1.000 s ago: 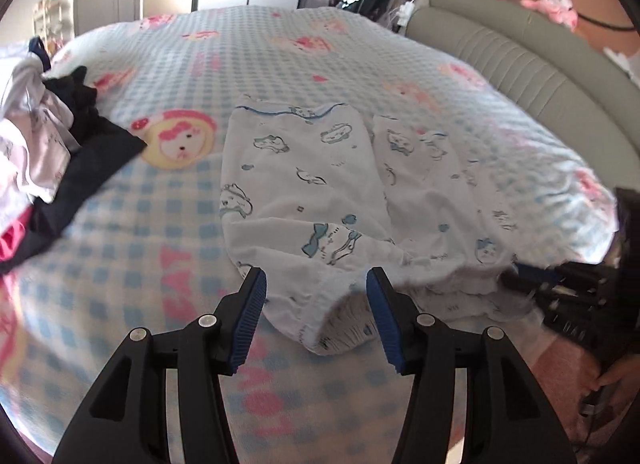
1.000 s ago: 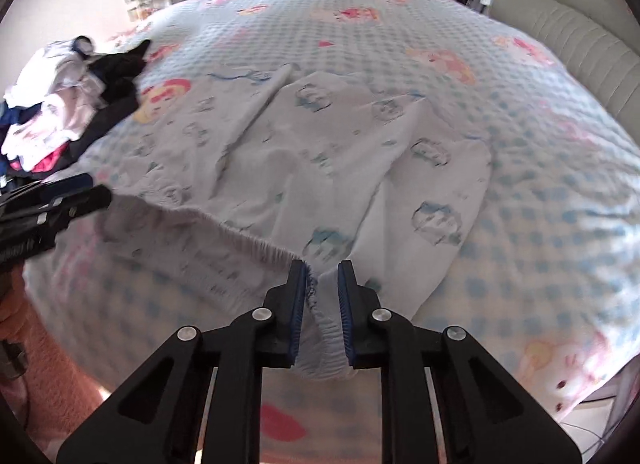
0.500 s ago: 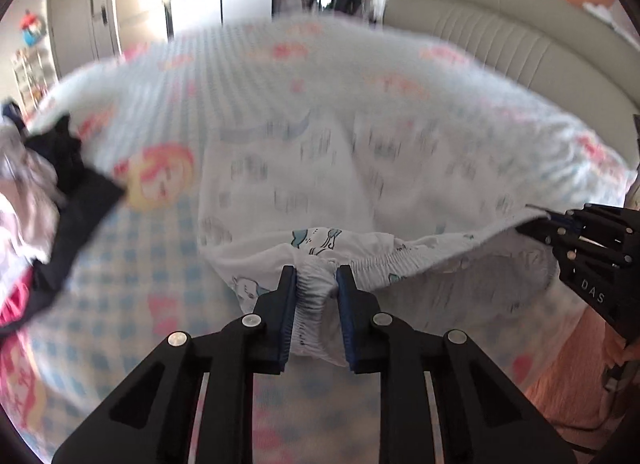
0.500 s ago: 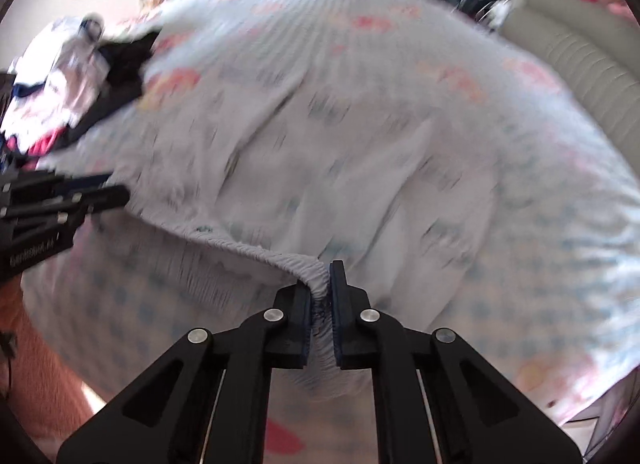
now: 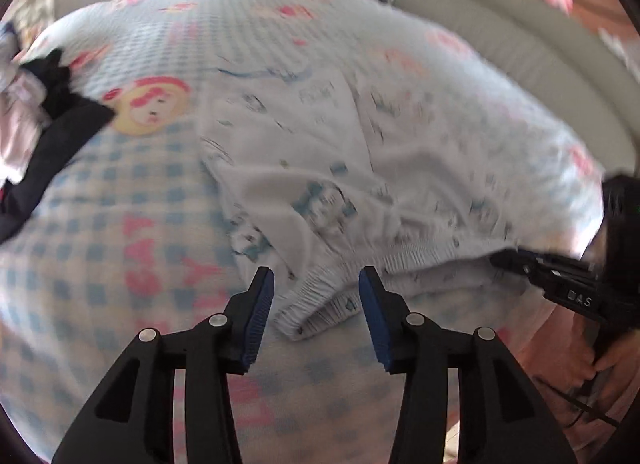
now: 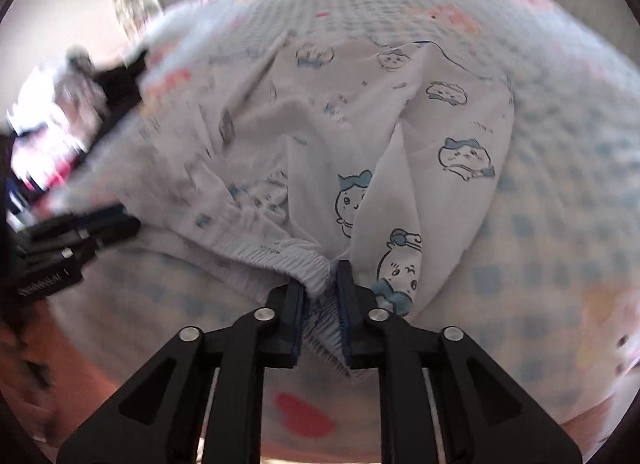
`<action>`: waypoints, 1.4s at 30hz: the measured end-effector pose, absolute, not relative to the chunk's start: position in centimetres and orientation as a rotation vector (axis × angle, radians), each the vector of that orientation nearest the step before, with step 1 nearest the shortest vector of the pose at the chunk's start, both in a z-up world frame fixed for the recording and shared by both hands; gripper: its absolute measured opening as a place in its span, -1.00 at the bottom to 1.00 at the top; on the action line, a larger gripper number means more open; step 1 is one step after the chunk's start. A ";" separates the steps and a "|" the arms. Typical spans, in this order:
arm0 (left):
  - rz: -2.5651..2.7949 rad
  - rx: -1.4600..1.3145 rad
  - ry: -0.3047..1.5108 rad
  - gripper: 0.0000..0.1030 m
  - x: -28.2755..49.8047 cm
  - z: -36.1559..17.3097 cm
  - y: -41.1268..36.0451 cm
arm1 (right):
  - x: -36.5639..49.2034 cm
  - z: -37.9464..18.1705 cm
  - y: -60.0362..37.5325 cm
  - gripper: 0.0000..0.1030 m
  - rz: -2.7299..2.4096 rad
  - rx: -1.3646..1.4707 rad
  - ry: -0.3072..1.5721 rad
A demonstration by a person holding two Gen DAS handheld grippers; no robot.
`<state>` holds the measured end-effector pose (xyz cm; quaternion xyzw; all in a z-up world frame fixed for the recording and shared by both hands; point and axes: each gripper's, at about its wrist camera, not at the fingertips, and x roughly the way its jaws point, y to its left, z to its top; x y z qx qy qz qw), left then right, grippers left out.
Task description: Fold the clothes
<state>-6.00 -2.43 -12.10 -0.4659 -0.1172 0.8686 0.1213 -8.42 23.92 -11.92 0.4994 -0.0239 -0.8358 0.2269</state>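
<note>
Releasing: left gripper (image 5: 316,296) has spread off the printed pants (image 5: 320,152) waistband; right gripper (image 6: 322,296) still pinches it on the bed (image 5: 120,192). Regrip likely.

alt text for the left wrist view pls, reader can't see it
The left gripper is open, its fingers either side of the elastic waistband of white printed pants lying on a checked bedspread. The right gripper grips the waistband at far right; dark clothes lie left.

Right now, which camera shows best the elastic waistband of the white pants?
The right wrist view: the waistband is sharp there, pinched in the right gripper. The left wrist view shows it blurred, between the open left gripper.
</note>
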 end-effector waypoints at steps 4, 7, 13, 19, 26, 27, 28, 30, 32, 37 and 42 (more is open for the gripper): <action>2.513 -1.359 -0.552 -0.10 -6.3 -12.1 -4.8 | -7.7 -9.3 27.4 -0.30 -2.261 1.245 -0.340; 2.519 -1.481 -0.488 -0.10 -7.4 -13.8 -4.2 | -7.0 -8.2 29.0 -0.24 -2.308 1.135 -0.478; 2.533 -1.630 -0.319 -0.07 -7.6 -15.4 -2.1 | -7.8 -11.7 28.9 -0.20 -2.391 1.343 -0.533; 2.591 -1.637 -0.406 -0.08 -7.2 -14.5 -4.0 | -7.3 -14.6 29.3 -0.28 -2.400 1.525 -0.497; 2.325 -1.581 -0.695 0.17 -9.0 -16.2 -4.3 | -7.4 -15.6 27.7 -0.11 -2.250 1.498 -0.569; 2.310 -1.584 -0.674 0.17 -9.5 -16.5 -3.7 | -7.5 -15.8 27.6 -0.07 -2.244 1.501 -0.577; 2.306 -1.594 -0.655 0.16 -9.9 -16.8 -3.2 | -7.7 -15.9 27.5 -0.07 -2.243 1.503 -0.585; 2.340 -1.614 -0.594 -0.04 -10.4 -17.0 -2.2 | -8.0 -16.2 27.3 -0.15 -2.241 1.506 -0.600; 2.377 -1.580 -0.536 -0.36 -10.3 -16.1 -1.3 | -8.2 -15.9 27.2 -0.58 -2.277 1.496 -0.586; 2.432 -1.489 -0.562 -0.57 -9.0 -14.1 -1.9 | -7.3 -13.5 27.9 -0.81 -2.374 1.432 -0.518; 2.449 -1.419 -0.592 -0.58 -6.4 -12.3 -2.7 | -6.2 -10.3 28.3 -0.82 -2.430 1.335 -0.445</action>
